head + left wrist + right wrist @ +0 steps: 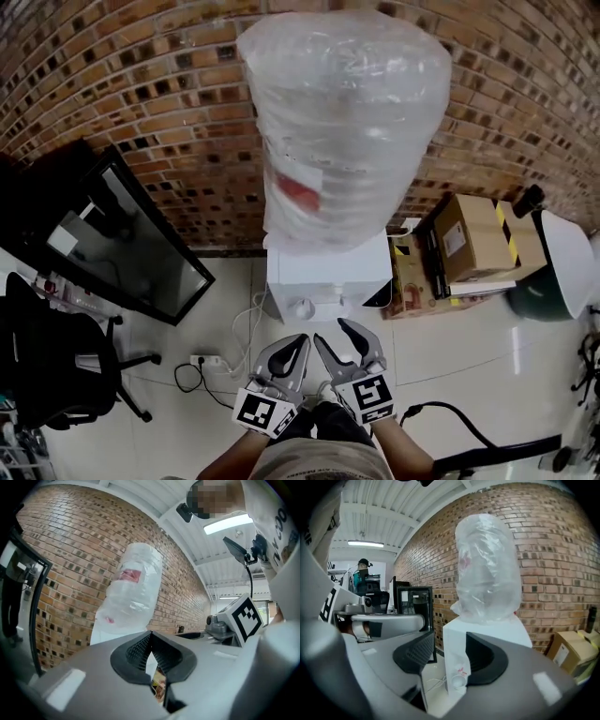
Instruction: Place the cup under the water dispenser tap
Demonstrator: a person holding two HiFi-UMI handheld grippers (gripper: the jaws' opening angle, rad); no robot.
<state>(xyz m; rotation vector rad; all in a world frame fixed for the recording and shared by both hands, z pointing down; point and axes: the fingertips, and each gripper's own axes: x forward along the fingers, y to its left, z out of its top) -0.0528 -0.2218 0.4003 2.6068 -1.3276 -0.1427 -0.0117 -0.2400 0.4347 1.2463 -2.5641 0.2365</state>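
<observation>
Placing step looks done: cup (303, 307) appears seated at the water dispenser (328, 272) front beneath the tap (461, 669), left tongs (300, 342) pressed together empty, right tongs (328, 329) spread empty; next calls only for checking alignment.

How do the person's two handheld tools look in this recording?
The left tool and right tool are light grey plastic with curved, tapering jaws, lined inside with black ribbed pads. Each carries a white cube printed with black square markers at its rear.
</observation>
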